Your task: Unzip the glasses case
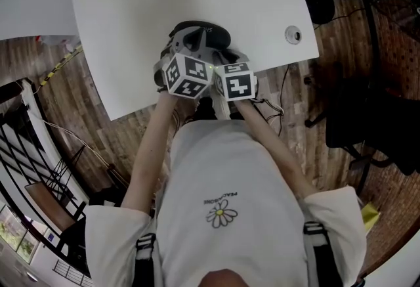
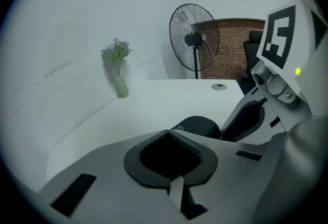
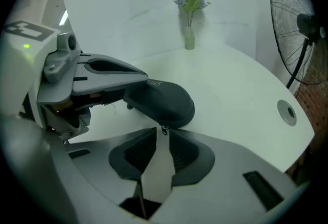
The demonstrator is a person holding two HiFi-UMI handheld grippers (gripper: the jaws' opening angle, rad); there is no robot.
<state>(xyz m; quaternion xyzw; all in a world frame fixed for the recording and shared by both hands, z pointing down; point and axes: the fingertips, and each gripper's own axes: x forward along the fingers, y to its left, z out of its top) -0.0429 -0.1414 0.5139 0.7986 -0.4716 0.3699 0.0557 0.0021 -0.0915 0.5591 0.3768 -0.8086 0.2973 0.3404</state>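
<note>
A black zip glasses case lies near the front edge of the white table, with its lid down. My left gripper is shut, and one of its fingers lies over the case's left end. Whether it pinches the case I cannot tell. My right gripper sits at the case's near side. Its jaws stand slightly apart, with a strip of table showing between them. The small zipper pull hangs right at its tips, and the pads do not press on it.
A small vase of flowers stands at the table's far side. A cable grommet sits near the right corner. A standing fan and a black chair are beyond the table's right edge.
</note>
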